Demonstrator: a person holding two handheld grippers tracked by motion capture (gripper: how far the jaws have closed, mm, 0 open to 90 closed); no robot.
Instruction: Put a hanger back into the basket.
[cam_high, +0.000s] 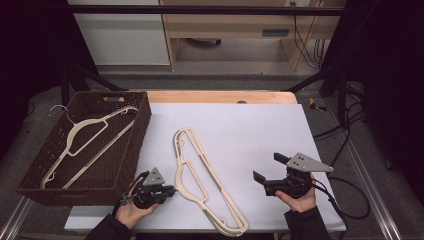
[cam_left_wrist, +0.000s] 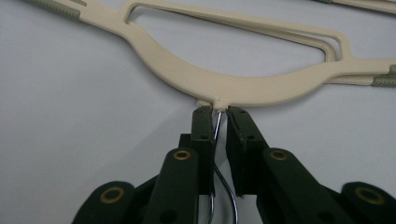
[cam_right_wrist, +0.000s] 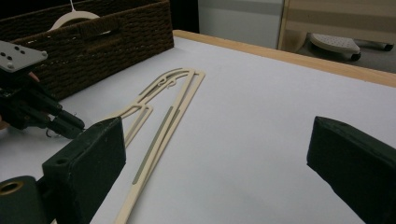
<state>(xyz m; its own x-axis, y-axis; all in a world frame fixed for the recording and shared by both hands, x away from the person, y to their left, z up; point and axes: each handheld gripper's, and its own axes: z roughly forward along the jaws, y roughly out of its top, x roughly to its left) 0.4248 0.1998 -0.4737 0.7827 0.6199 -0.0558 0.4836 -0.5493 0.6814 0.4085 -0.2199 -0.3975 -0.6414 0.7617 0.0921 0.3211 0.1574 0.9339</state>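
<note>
In the high view we see the cream hanger (cam_high: 200, 175) flat on the tabletop (cam_high: 260, 140), just beside the brown basket (cam_high: 131, 150). In the left gripper view the left tool (cam_left_wrist: 217, 112) pinches its wire hook (cam_left_wrist: 217, 123). In the right gripper view the right tool (cam_right_wrist: 215, 154) stands wide, holding nothing.

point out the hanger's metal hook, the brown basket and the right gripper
metal hook (cam_left_wrist: 217, 122), left gripper view, on the wire between the jaws
brown basket (cam_high: 134, 145), high view, on its right wall
right gripper (cam_high: 270, 169), high view, midway between its open fingertips
</note>
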